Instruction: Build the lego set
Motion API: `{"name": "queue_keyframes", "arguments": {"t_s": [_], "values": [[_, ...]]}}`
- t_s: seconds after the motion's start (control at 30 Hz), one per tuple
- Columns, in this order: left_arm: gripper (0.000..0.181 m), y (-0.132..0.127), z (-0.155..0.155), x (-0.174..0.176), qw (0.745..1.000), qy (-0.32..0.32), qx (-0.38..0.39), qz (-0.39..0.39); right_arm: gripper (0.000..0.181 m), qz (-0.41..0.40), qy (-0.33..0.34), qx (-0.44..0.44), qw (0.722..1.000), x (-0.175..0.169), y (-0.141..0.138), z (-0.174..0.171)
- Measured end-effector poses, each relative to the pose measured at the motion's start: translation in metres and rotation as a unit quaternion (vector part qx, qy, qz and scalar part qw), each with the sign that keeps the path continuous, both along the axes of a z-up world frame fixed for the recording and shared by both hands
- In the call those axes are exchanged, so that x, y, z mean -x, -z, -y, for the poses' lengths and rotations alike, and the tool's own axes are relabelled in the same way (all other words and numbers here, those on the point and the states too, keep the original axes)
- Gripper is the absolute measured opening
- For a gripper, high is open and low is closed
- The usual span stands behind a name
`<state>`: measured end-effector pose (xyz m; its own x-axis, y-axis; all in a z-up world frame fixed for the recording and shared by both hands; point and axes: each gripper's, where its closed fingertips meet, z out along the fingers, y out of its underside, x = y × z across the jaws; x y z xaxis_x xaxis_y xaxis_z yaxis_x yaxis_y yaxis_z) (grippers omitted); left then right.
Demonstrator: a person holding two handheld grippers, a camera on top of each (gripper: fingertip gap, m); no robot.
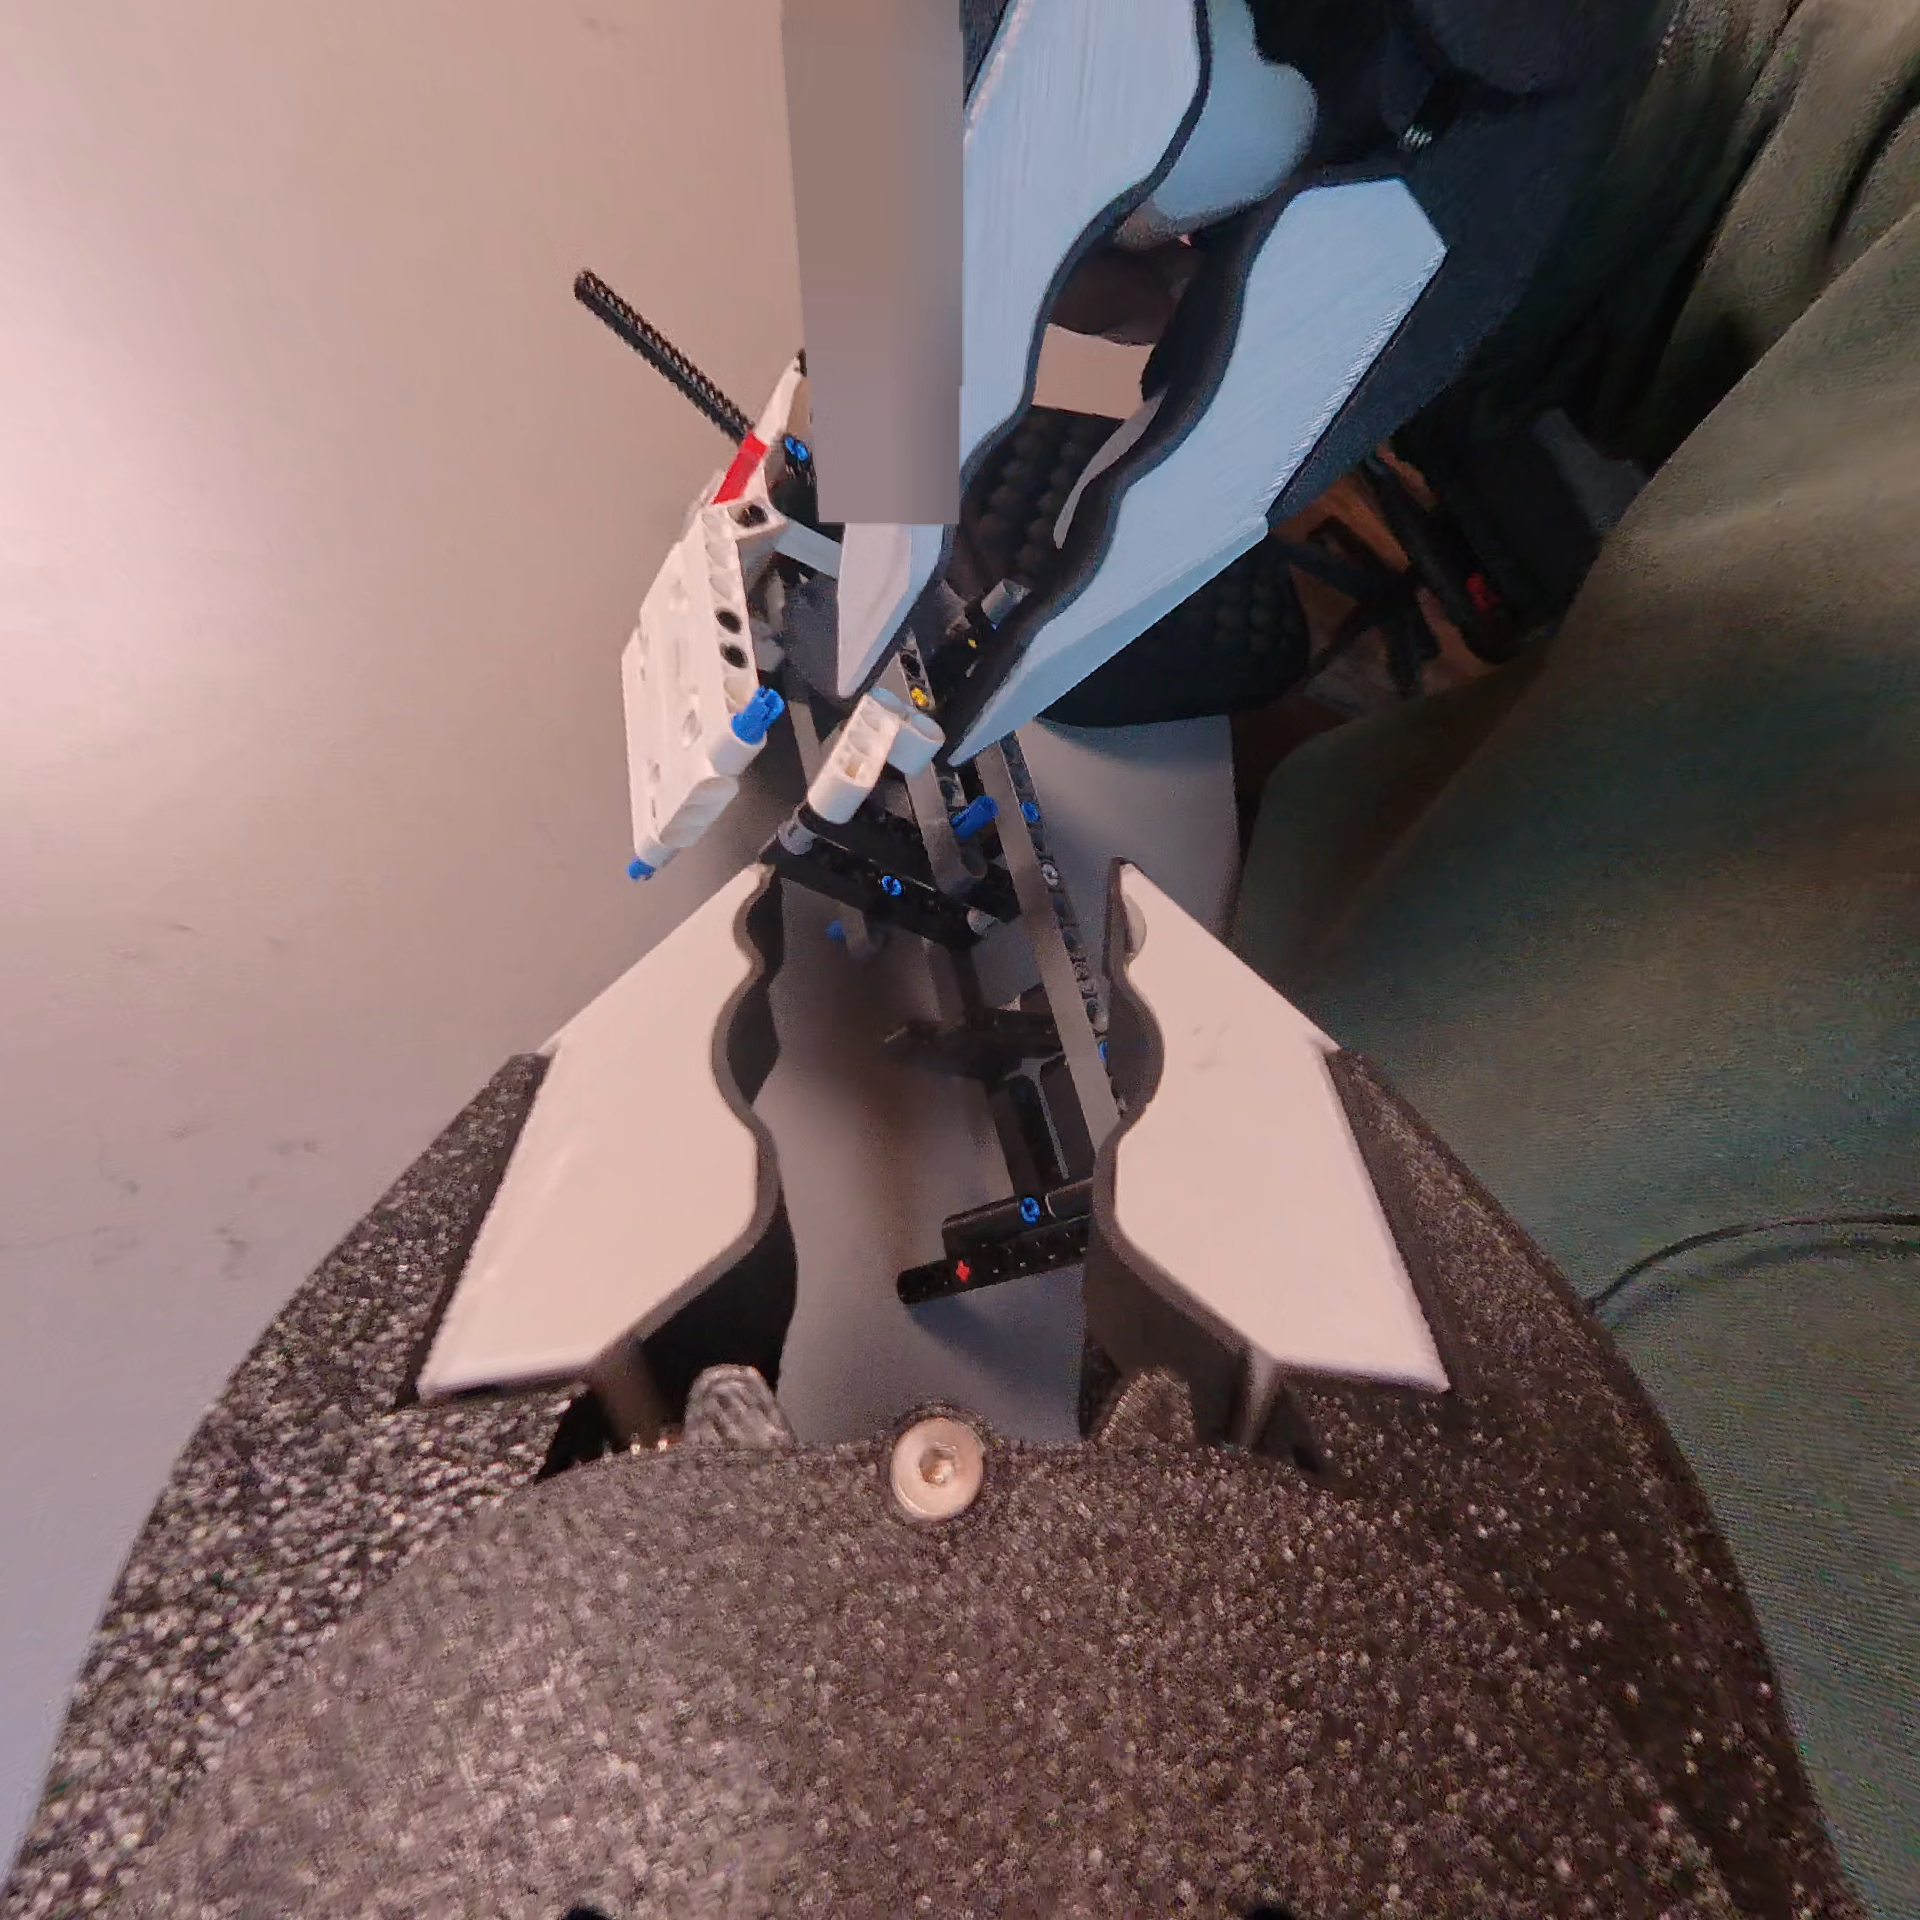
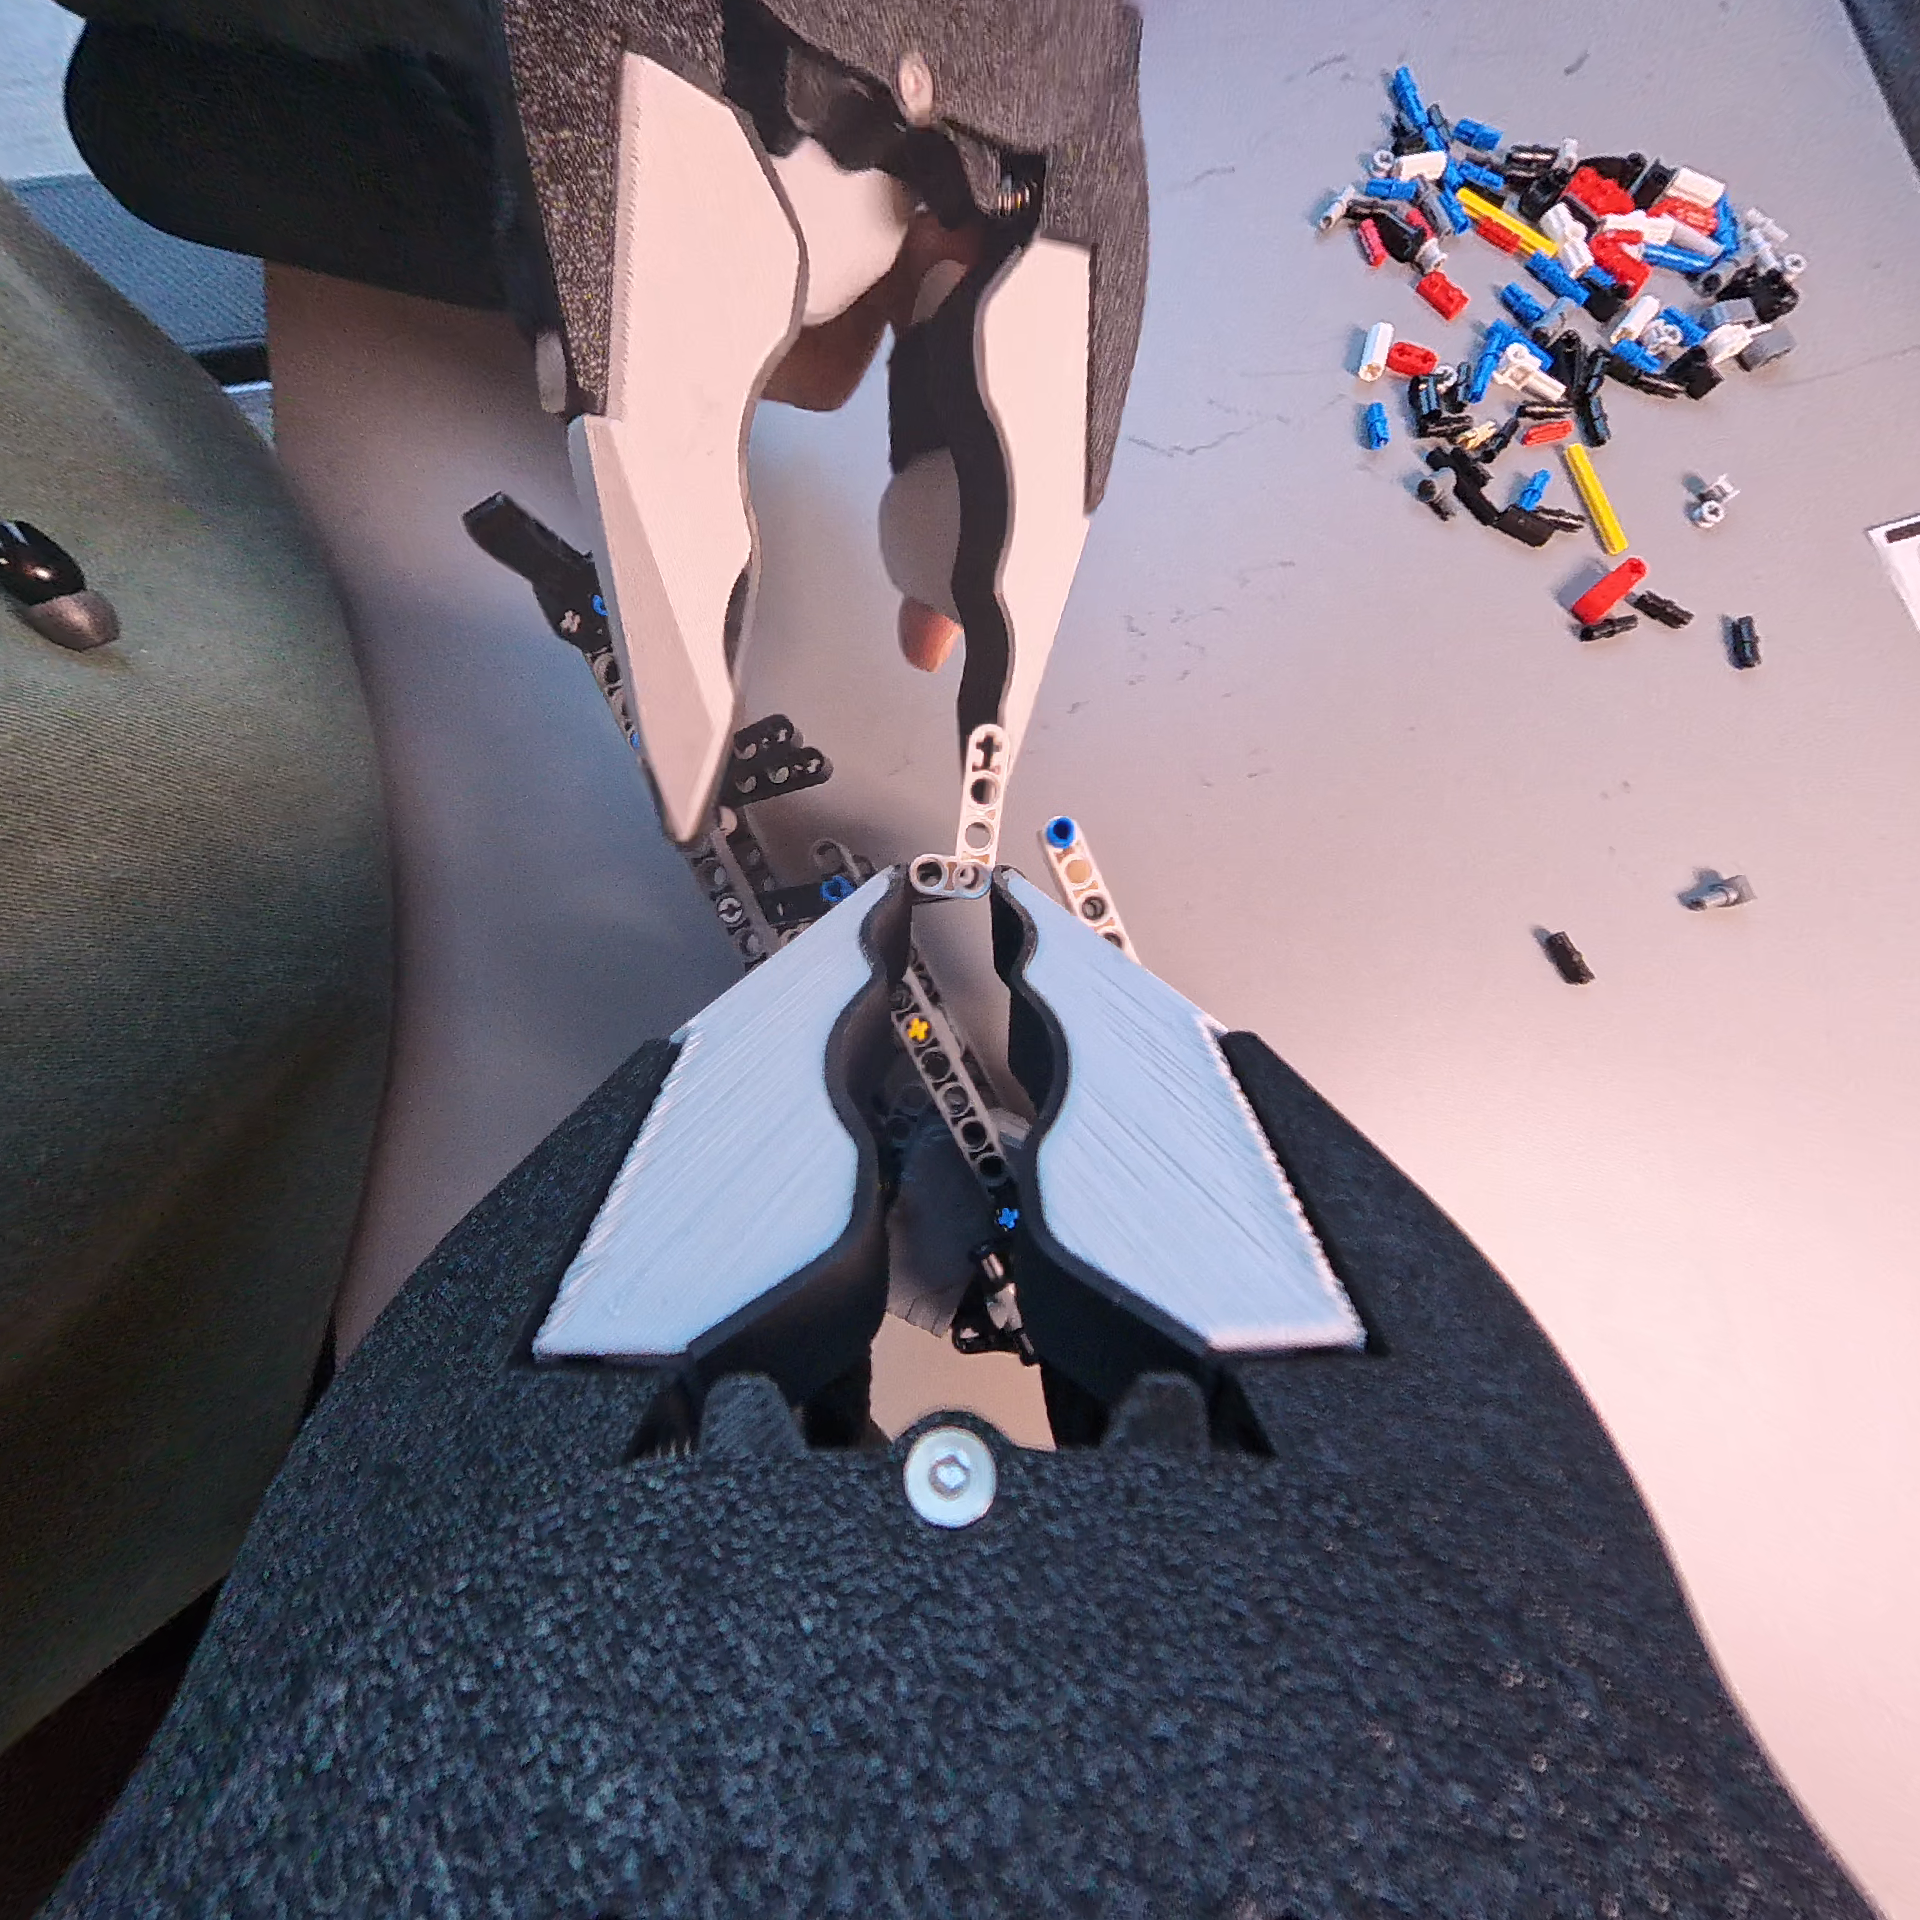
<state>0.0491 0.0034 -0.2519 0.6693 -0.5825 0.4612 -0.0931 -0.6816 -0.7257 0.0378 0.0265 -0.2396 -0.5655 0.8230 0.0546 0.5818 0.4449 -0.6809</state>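
Two grippers are seen meeting over a half-built lego model (image 1: 940, 914), which is held in the air above a pale grey table (image 2: 1351, 935). The model's long axis is laid roughly along the left gripper's fingers, running from between them up and away toward the right gripper. It is made of grey and black beams pierced with round holes, joined by blue pins; a white panel (image 1: 691, 675) with a red patch is fixed on its far left side, and a black ribbed rod (image 1: 660, 348) sticks out beyond that, pointing up and left.

The left gripper (image 1: 940, 883) is spread wide; a grey beam of the model lies against its right finger, but whether the model is truly gripped cannot be told. The right gripper (image 2: 945, 883) is nearly closed, its tips pinched on a small white connector (image 1: 878, 753) at the model's upper end.

Both grippers have smooth pale finger plates with wavy black inner edges, set in rough, speckled dark bodies.

A scattered heap of loose pieces (image 2: 1558, 291) in blue, red, black, white and yellow lies well apart on the table, at the far right. Olive-green cloth (image 1: 1662, 831) is seen alongside.
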Motion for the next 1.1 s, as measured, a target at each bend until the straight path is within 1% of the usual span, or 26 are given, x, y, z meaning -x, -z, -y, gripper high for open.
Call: {"name": "queue_keyframes", "arguments": {"t_s": [0.03, 0.1, 0.17, 0.23, 0.3, 0.43, 0.5, 0.53, 0.57, 0.7, 0.8, 0.83, 0.9, 0.97, 1.03, 1.1], "values": [[0.068, 0.001, 0.001, -0.003, 1.000, 0.003, 0.024, 0.016, 0.015, 0.000, 0.000, -0.001, 1.000, 0.000, 0.000, -0.001], [0.072, 0.000, 0.003, -0.009, 0.998, 0.002, 0.052, 0.048, 0.015, 0.001, 0.002, -0.007, 1.000, 0.000, 0.001, -0.004], [0.079, 0.003, 0.003, -0.012, 0.995, -0.007, 0.080, 0.059, 0.015, -0.001, 0.004, -0.004, 1.000, 0.000, 0.001, -0.004], [0.085, 0.012, 0.006, -0.018, 0.993, -0.004, 0.108, 0.038, 0.015, -0.004, 0.004, 0.001, 1.000, 0.000, 0.001, -0.003], [0.084, 0.018, 0.008, -0.025, 0.993, 0.007, 0.113, 0.010, 0.015, -0.002, -0.003, 0.005, 1.000, -0.002, 0.002, 0.001], [0.070, 0.015, 0.007, -0.035, 0.993, 0.025, 0.113, 0.002, 0.015, 0.000, -0.018, 0.004, 1.000, -0.008, 0.004, 0.005], [0.054, 0.010, 0.005, -0.035, 0.994, 0.027, 0.107, 0.021, 0.015, 0.004, -0.023, -0.004, 1.000, -0.012, 0.004, 0.003], [0.038, 0.005, 0.004, -0.035, 0.994, 0.030, 0.097, 0.038, 0.015, 0.007, -0.026, -0.014, 1.000, -0.014, 0.006, 0.001], [0.030, 0.000, 0.003, -0.034, 0.995, 0.031, 0.086, 0.045, 0.015, 0.010, -0.030, -0.022, 0.999, -0.016, 0.007, 0.000], [0.031, 0.001, 0.002, -0.032, 0.996, 0.039, 0.077, 0.027, 0.014, 0.008, -0.032, -0.030, 0.999, -0.020, 0.005, -0.006], [0.047, -0.008, 0.002, -0.033, 0.995, 0.039, 0.080, 0.055, 0.015, 0.002, -0.018, -0.025, 1.000, -0.023, 0.000, -0.012], [0.052, -0.009, 0.003, -0.033, 0.994, 0.040, 0.083, 0.050, 0.015, 0.002, -0.013, -0.026, 1.000, -0.024, 0.000, -0.015], [0.061, -0.006, 0.007, -0.036, 0.995, 0.049, 0.082, 0.012, 0.015, 0.001, -0.005, -0.029, 1.000, -0.026, 0.001, -0.020], [0.061, 0.000, 0.008, -0.040, 0.995, 0.053, 0.074, -0.043, 0.015, 0.000, -0.006, -0.018, 1.000, -0.029, -0.001, -0.021], [0.060, 0.010, 0.010, -0.043, 0.991, 0.065, 0.077, -0.094, 0.015, 0.000, -0.011, -0.012, 1.000, -0.031, -0.002, -0.019], [0.062, 0.019, 0.015, -0.050, 0.987, 0.083, 0.088, -0.108, 0.015, 0.004, -0.023, -0.015, 1.000, -0.035, 0.001, -0.016]]}}
